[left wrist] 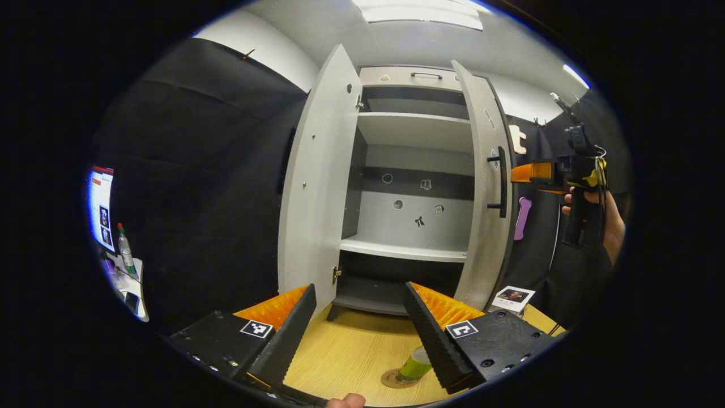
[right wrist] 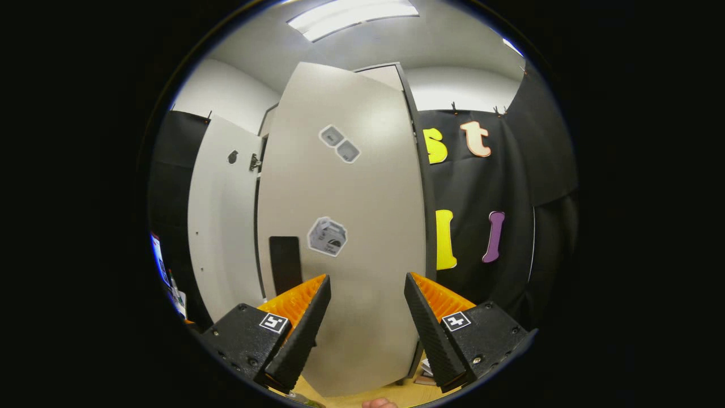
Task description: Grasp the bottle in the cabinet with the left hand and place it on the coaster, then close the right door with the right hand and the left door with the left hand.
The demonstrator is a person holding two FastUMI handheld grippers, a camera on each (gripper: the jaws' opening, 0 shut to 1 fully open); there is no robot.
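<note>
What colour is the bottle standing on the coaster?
Green; the bottle shows best in the left gripper view.

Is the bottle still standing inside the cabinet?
No, the bottle stands on the coaster on the table, outside the cabinet.

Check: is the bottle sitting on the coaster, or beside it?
Touching. In the left gripper view the bottle stands on the coaster, which shows round its base on the table, though a finger hides part of the bottle.
</note>
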